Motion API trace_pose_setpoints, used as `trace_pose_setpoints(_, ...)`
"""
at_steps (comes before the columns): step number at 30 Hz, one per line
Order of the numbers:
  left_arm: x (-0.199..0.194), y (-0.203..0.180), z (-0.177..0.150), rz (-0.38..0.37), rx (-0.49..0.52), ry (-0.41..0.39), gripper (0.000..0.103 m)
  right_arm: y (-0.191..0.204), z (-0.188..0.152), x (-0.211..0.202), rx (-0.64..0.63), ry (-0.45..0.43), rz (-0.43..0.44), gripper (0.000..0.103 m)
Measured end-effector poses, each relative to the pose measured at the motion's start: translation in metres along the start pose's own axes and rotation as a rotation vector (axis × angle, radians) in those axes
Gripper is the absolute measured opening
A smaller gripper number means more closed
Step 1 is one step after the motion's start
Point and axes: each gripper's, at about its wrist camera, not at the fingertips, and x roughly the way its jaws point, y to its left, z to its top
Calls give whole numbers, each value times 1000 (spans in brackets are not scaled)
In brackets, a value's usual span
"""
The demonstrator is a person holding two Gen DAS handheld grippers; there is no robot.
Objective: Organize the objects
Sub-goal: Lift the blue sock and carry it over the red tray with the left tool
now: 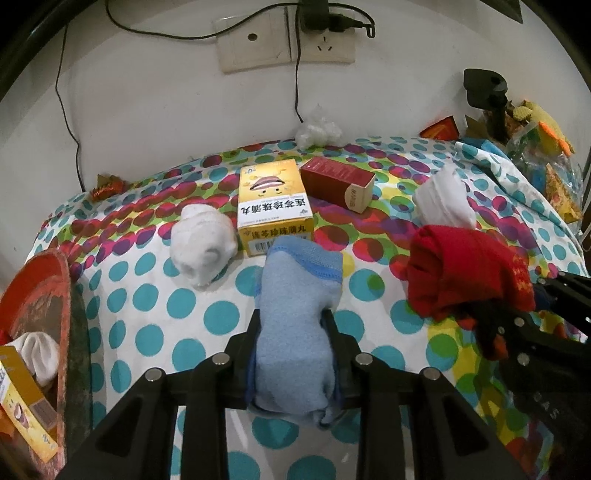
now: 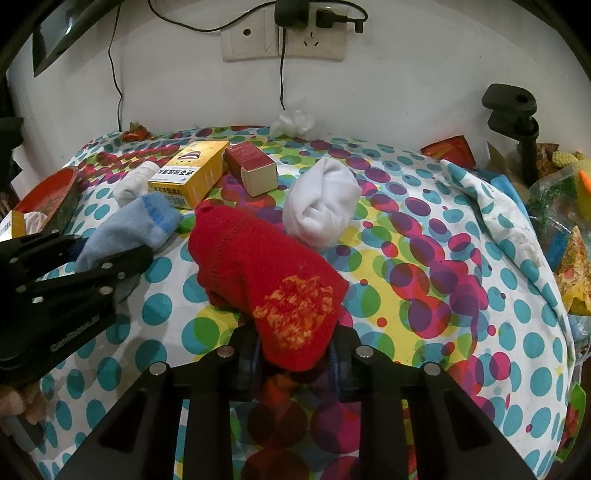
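Note:
My left gripper point(image 1: 293, 314) is shut on a rolled light-blue sock point(image 1: 295, 314) over the dotted tablecloth; the sock also shows in the right wrist view point(image 2: 129, 229). My right gripper point(image 2: 295, 332) is shut on a red sock with an orange pattern point(image 2: 266, 269), seen in the left wrist view point(image 1: 465, 273) to the right. A white sock roll point(image 1: 203, 243) lies left of a yellow box point(image 1: 273, 206). A dark red box point(image 1: 336, 182) lies behind it. Another white sock roll point(image 2: 321, 206) lies beyond the red sock.
A red basket point(image 1: 44, 295) at the left edge holds a white sock and a yellow box. Crumpled plastic point(image 1: 317, 131) lies by the wall. A black clamp point(image 2: 513, 122) and snack packets point(image 2: 569, 236) crowd the right side. Cables hang from wall sockets point(image 2: 284, 33).

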Motion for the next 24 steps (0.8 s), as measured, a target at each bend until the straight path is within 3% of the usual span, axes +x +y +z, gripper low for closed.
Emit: trace_pose_setpoints(24,-64,28,-31,22,-33,2,29,-1,2,1,-4,5,-14,25)
